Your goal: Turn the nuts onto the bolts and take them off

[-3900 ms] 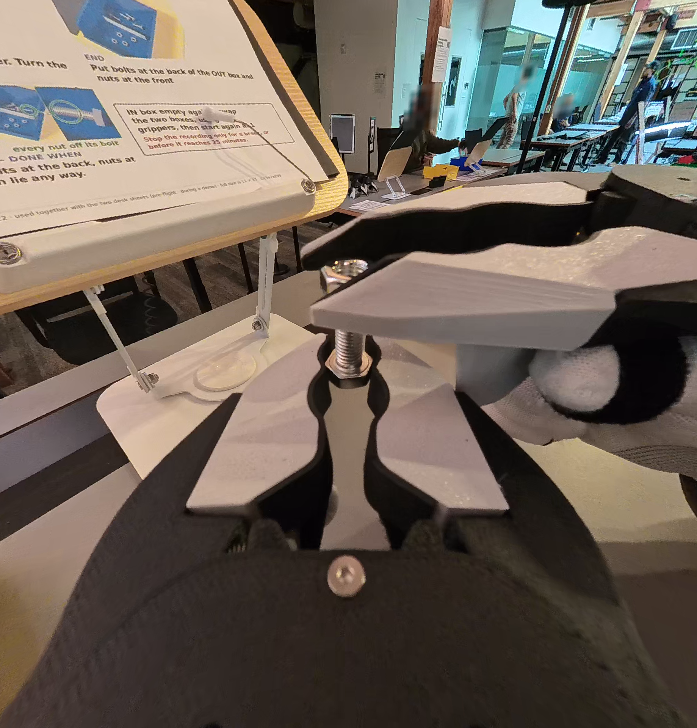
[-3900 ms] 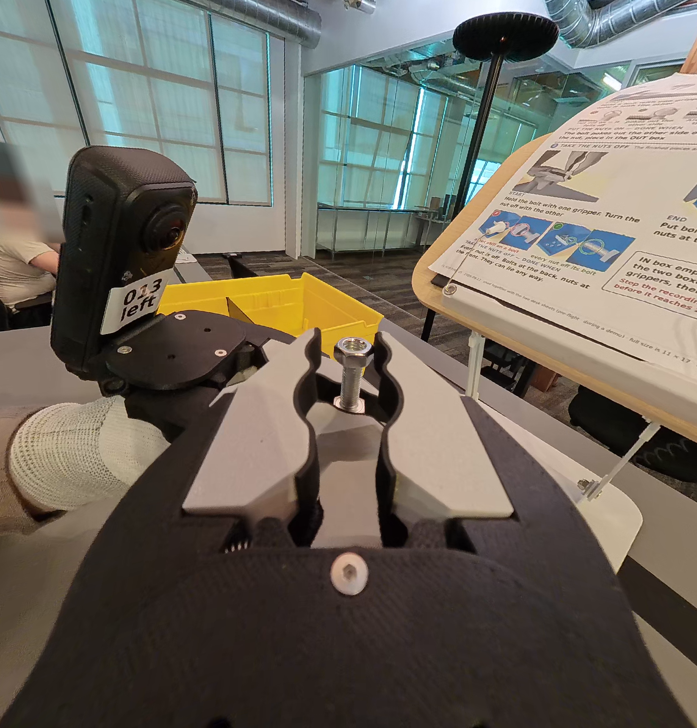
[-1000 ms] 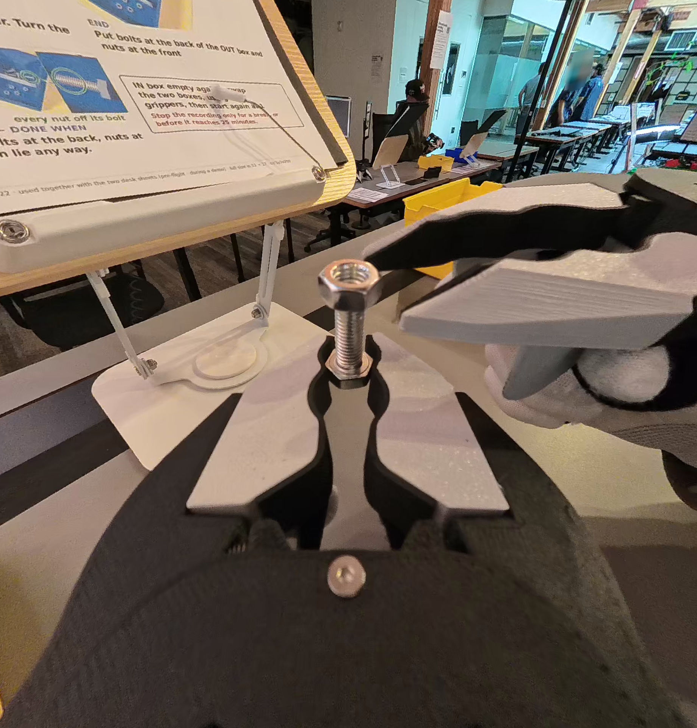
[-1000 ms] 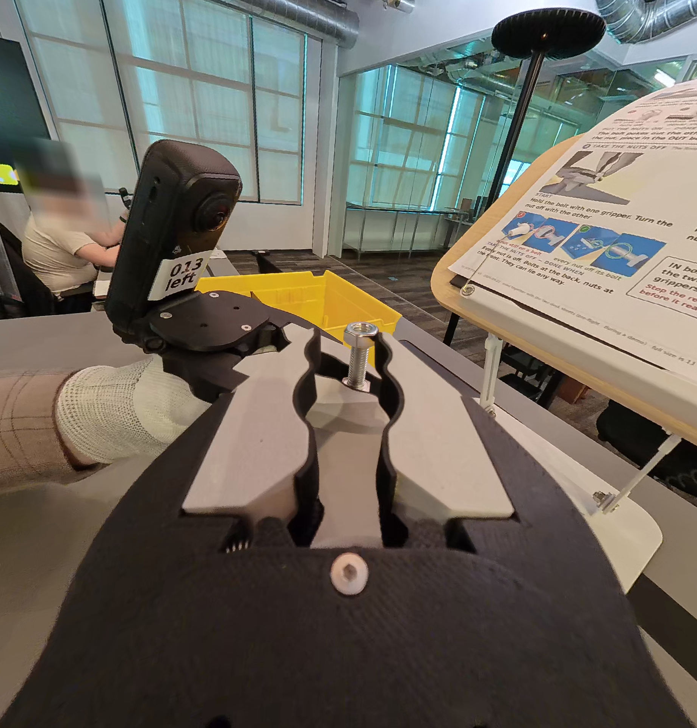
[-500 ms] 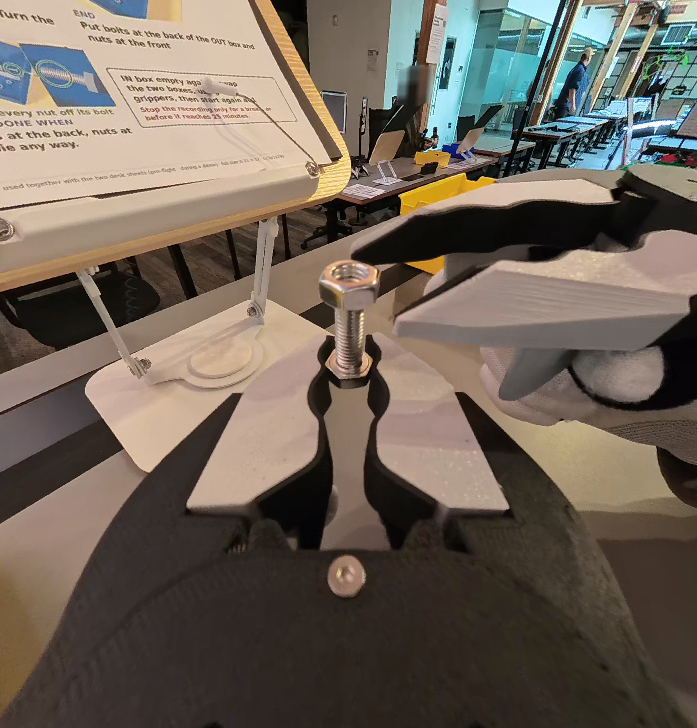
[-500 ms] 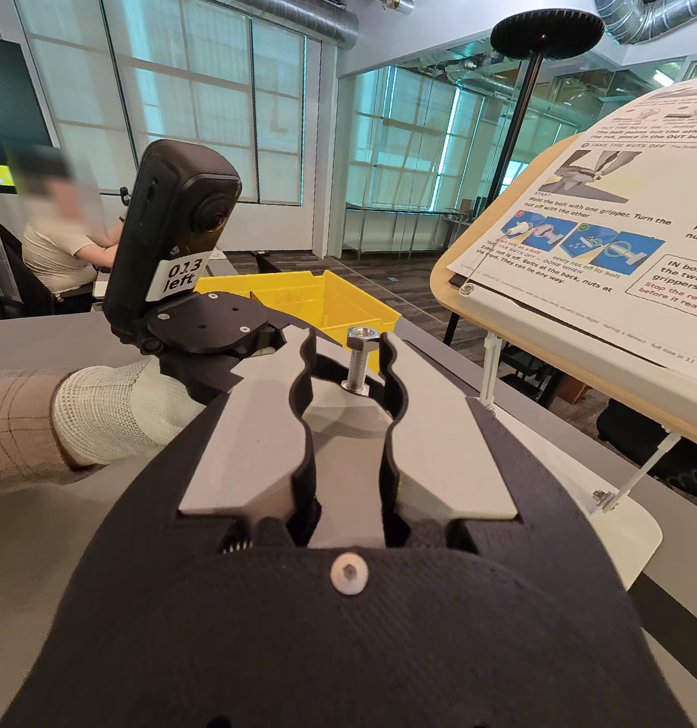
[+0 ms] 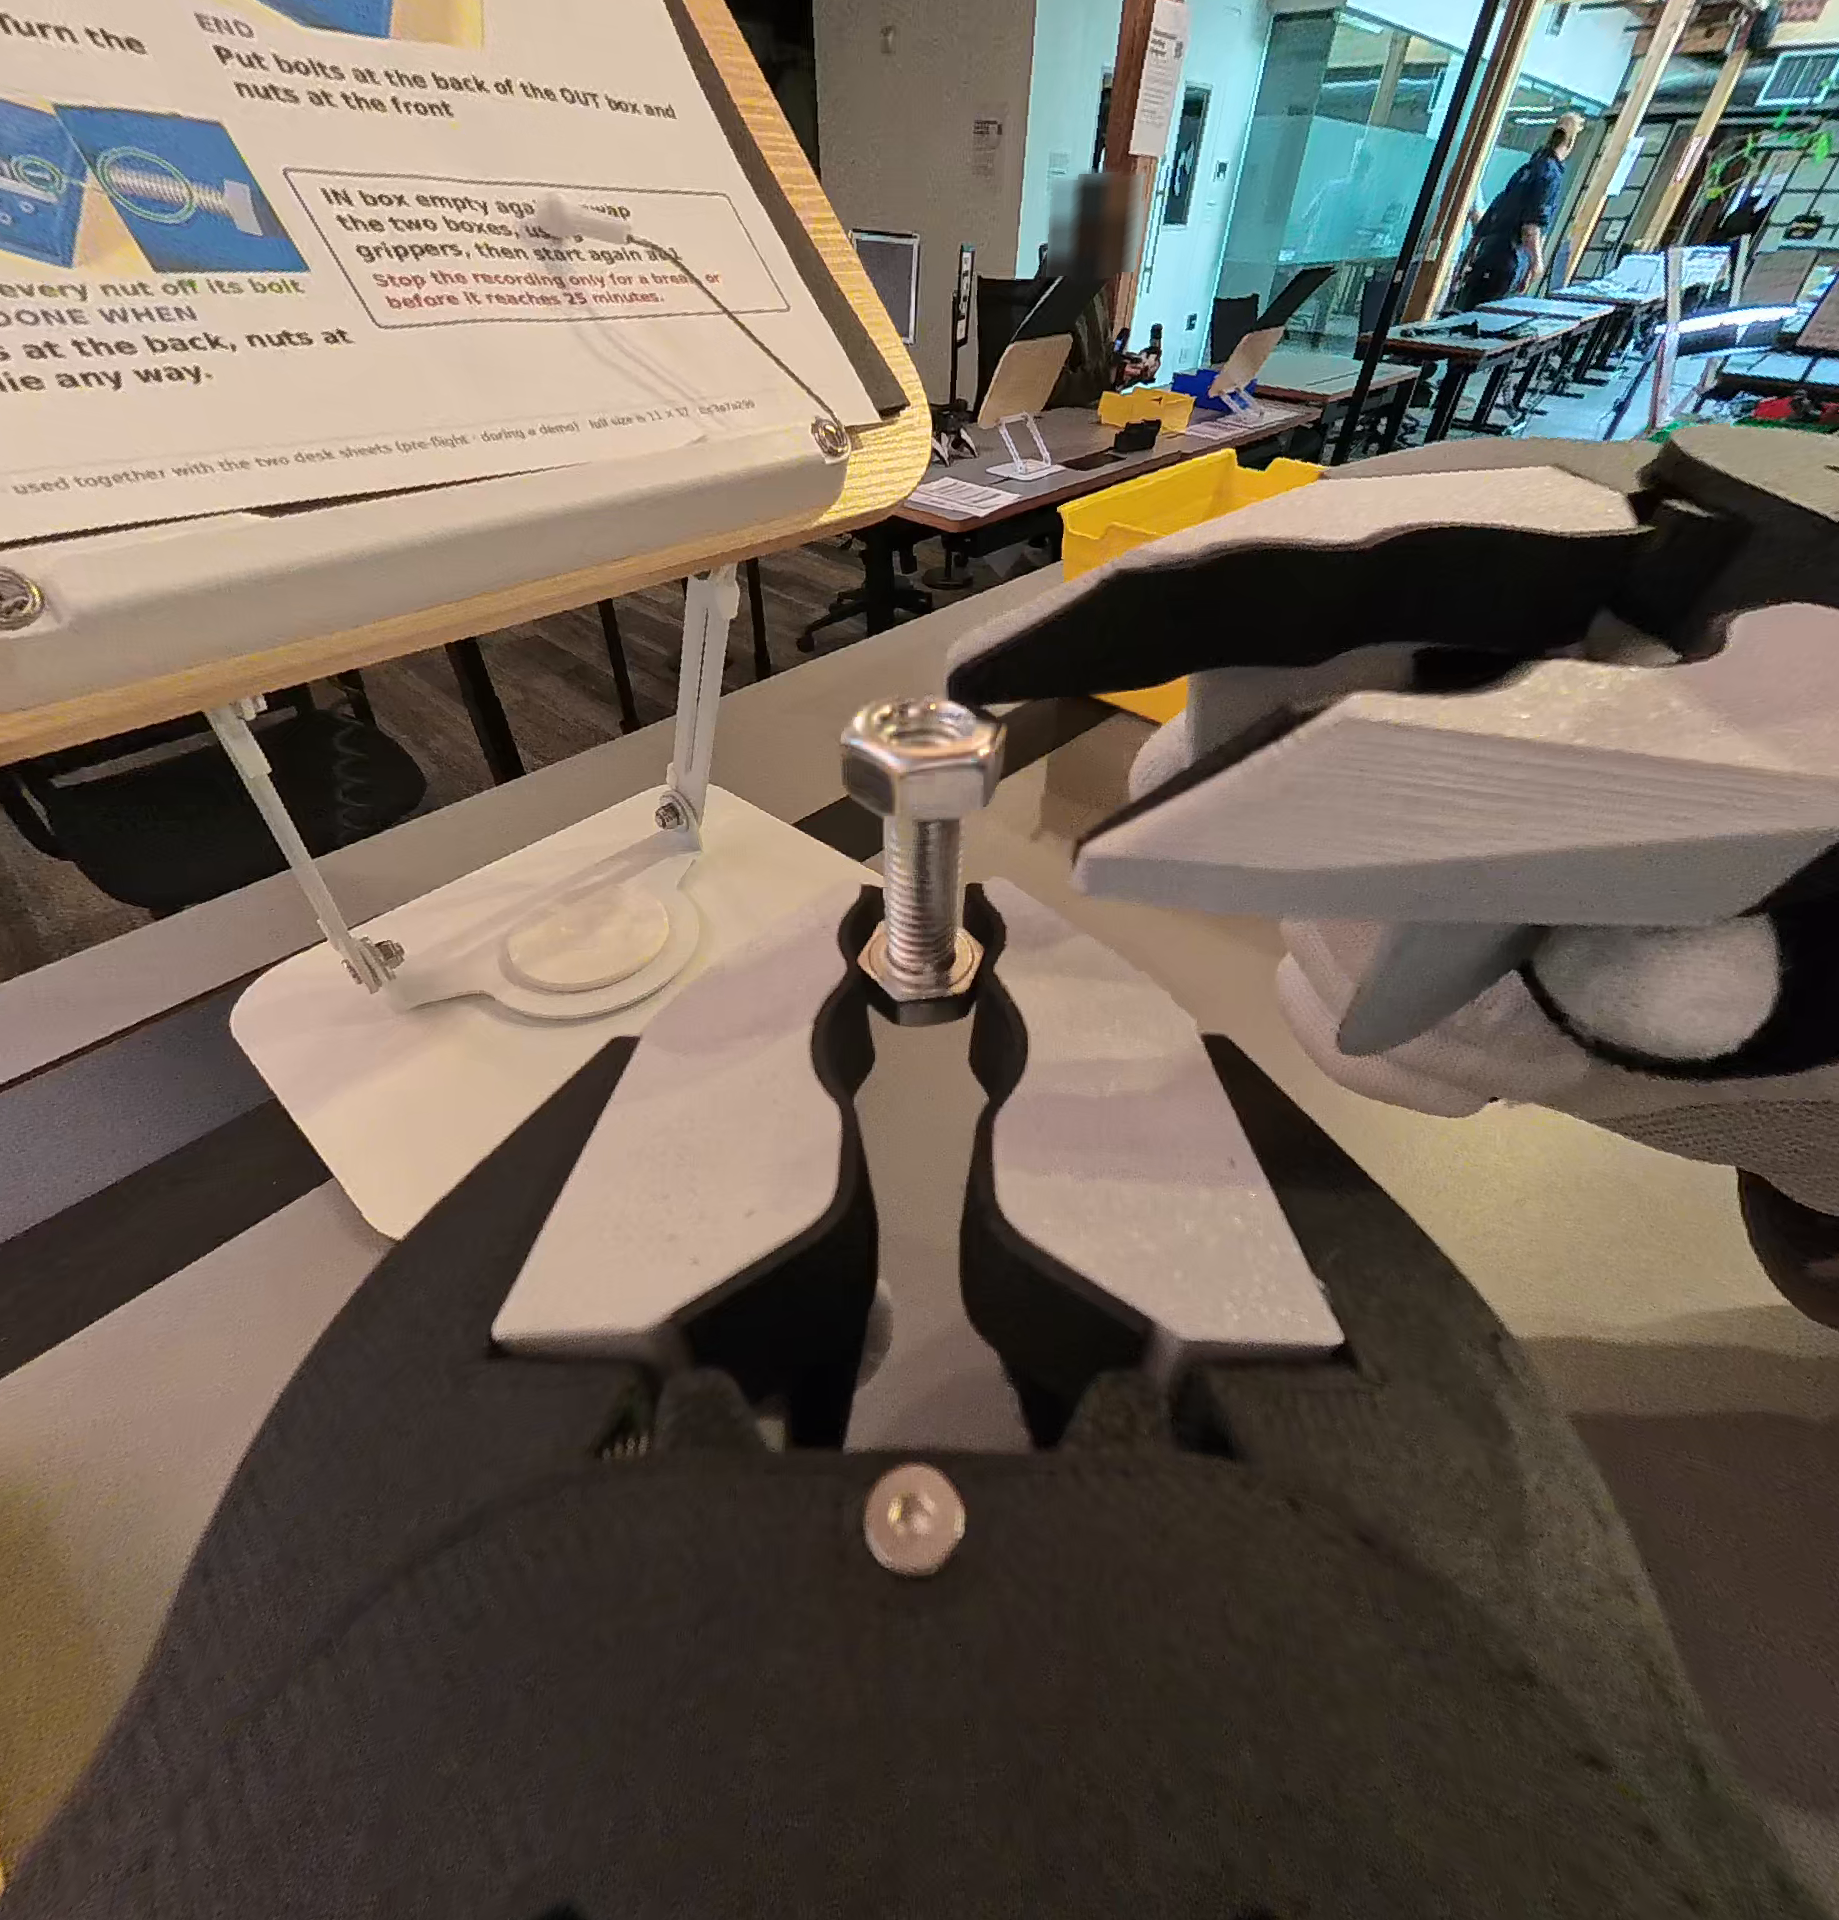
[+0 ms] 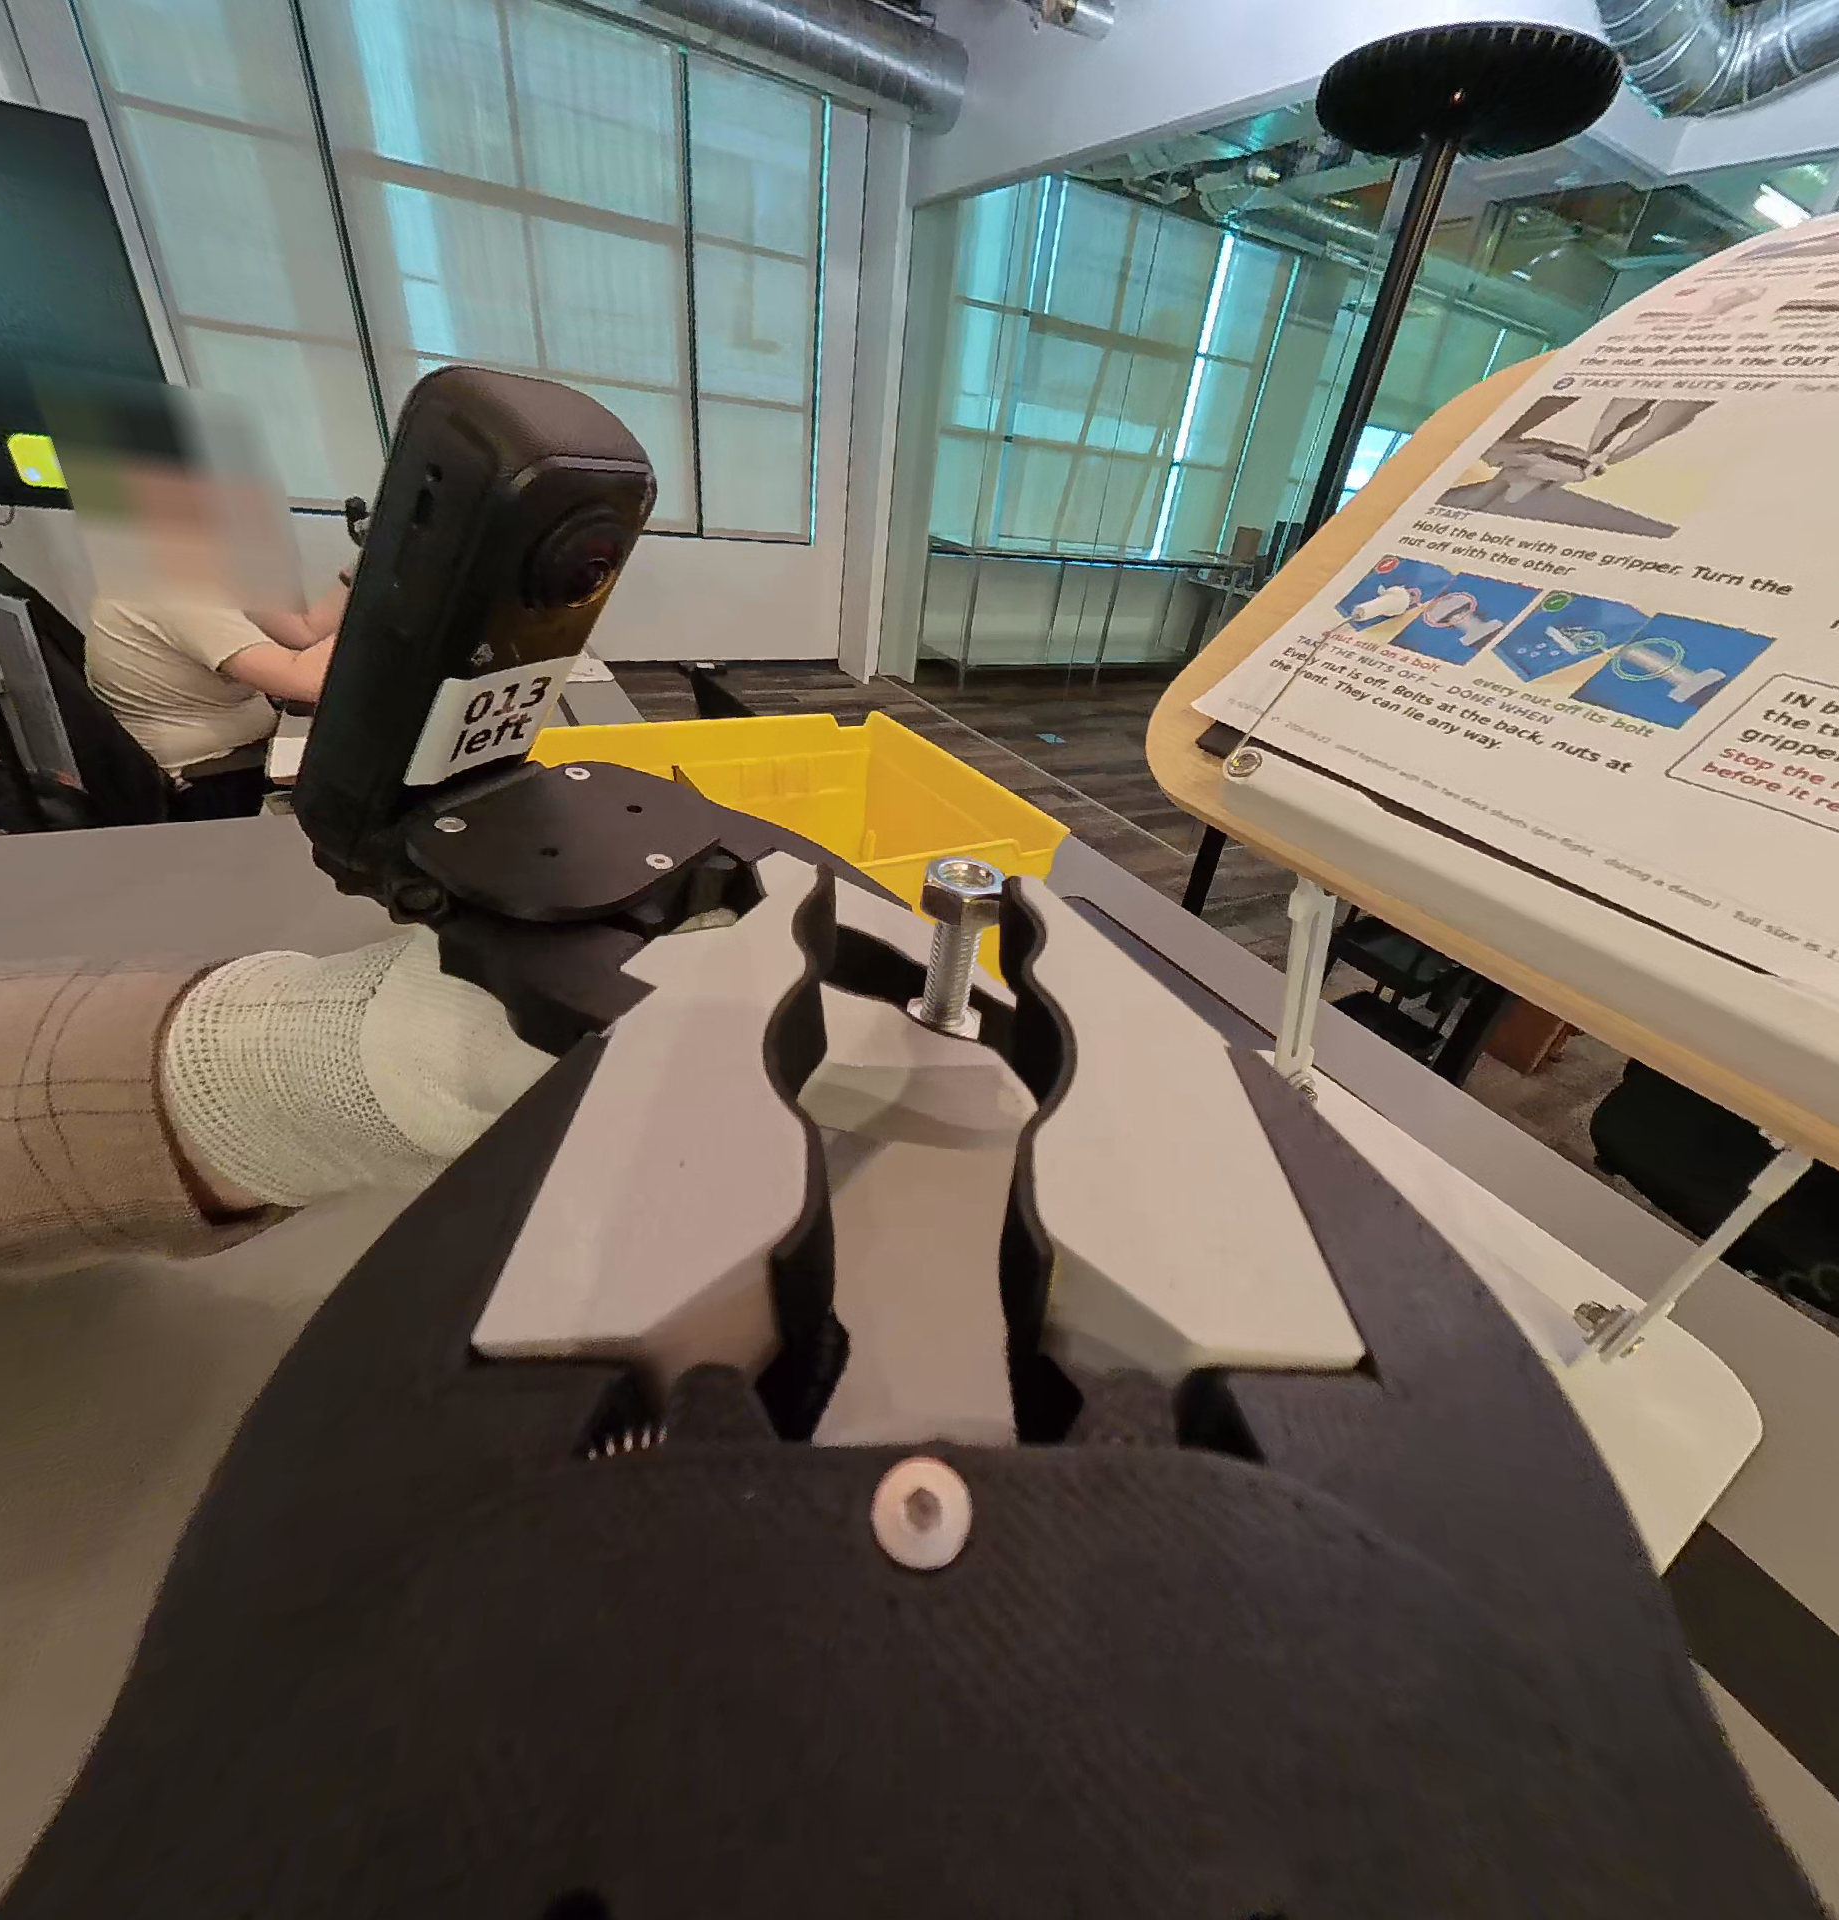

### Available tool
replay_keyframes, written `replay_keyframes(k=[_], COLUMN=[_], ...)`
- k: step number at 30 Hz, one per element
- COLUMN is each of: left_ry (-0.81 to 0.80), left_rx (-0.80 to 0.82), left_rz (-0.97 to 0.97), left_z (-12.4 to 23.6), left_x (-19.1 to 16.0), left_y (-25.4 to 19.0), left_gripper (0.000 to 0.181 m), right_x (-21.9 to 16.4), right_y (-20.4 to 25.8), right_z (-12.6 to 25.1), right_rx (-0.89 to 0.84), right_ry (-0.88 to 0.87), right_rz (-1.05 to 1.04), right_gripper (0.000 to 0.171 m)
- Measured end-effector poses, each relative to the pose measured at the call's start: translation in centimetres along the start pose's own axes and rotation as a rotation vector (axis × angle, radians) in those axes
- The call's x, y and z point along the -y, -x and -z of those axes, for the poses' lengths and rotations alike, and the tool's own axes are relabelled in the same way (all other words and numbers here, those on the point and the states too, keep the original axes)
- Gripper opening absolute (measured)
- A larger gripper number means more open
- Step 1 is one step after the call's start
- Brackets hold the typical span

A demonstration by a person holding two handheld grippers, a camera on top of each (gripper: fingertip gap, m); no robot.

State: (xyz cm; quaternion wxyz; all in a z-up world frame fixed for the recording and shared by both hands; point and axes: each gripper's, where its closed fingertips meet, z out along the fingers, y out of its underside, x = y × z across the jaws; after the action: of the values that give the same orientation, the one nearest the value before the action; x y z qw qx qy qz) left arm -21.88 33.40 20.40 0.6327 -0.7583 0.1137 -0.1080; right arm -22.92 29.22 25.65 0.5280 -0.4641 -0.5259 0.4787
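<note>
My left gripper [image 7: 920,940] is shut on the head of a silver bolt [image 7: 920,894] and holds it upright, threads up. A hex nut [image 7: 920,769] sits at the top of the threads. My right gripper [image 7: 1040,779] comes in from the right with its jaws apart. Its upper fingertip is at the nut's far top edge; its lower fingertip stands just right of the nut. In the right wrist view the nut [image 8: 959,891] shows between the open fingertips of my right gripper [image 8: 915,894], with the bolt [image 8: 946,987] and the left gripper [image 8: 582,862] below.
An instruction board [image 7: 375,312] on a white stand [image 7: 427,1039] leans over the table at the left. A yellow bin [image 8: 863,790] stands behind the grippers. It also shows in the left wrist view [image 7: 1154,509]. People and desks are in the background. Across from one pair of fingers to the other is roughly 6 centimetres.
My right gripper has moved in toward the nut, so the nut now sits nearer its open fingertips. The left gripper still holds the bolt upright.
</note>
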Motion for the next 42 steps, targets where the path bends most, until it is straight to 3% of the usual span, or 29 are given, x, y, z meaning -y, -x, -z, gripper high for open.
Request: replay_keyframes(k=[7,14,26,32,42], left_ry=[-0.003,-0.004,-0.001,0.001,0.006], left_rx=[0.003,-0.003,-0.003,-0.012,-0.023], left_rz=[0.003,0.001,-0.002,-0.003,-0.012], left_z=[0.1,0.1,0.0,0.0,-0.1], left_x=[0.1,0.1,0.1,0.0,-0.1], left_y=[0.1,0.0,-0.1,-0.3,-0.6], left_gripper=[0.015,0.015,0.015,0.015,0.015], right_x=[0.2,0.2,0.4,0.2,-0.6], right_y=[1.0,-0.5,1.0,-0.7,0.1], right_z=[0.2,0.3,0.3,0.4,0.1], right_rx=[0.063,-0.003,0.063,-0.008,0.041], right_ry=[-0.006,-0.016,-0.027,-0.029,0.015], right_rz=[0.015,-0.008,0.026,-0.015,-0.010], right_gripper=[0.015,0.029,0.017,0.041,0.035])
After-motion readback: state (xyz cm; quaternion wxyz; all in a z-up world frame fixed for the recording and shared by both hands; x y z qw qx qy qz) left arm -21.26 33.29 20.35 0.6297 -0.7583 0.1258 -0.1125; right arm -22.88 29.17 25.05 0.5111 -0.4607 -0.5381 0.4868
